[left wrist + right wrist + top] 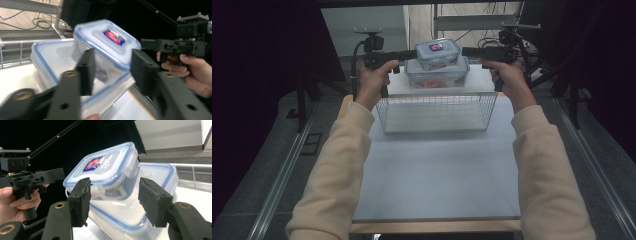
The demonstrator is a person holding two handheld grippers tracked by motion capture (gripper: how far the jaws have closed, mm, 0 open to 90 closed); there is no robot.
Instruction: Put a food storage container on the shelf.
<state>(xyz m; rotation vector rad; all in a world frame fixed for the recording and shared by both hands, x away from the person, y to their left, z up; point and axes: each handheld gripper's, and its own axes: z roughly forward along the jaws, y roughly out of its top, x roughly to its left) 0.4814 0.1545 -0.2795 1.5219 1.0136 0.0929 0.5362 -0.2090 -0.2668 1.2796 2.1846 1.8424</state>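
Sitting tilted on top of a larger clear box (437,75), a small clear box w/ blue-trimmed lid (438,53) is at the far end of the worktop (437,170), just behind a wire basket (437,112). Lid has a red/blue label; the box's label-side corner is raised, so it rests at an angle rather than flat. Larger box also has a blue-rimmed lid, w/ something orange-red inside, contents otherwise unclear. Left hand-held gripper (404,54) comes in from the left side of the small box, right hand-held gripper (472,51) from the right, both approx. level w/ it. In the left gripper view the small box (106,50) sits between and beyond the two black jaws, which stand apart w/ a wide gap; pads look just off the box walls, contact can't be confirmed (blurred). In the right gripper view the jaws are likewise spread, small box (105,172) between them, larger box (150,195) behind and below; pads not visibly touching. So both are open, neither gripping anything. Left hand (374,80) and right hand (511,80) hold the handles, cream sleeves (337,165) reaching in from the near edge. Basket looks empty, sits mid-worktop between the person and the boxes. Dark curtains at both sides; cables on the floor beyond.
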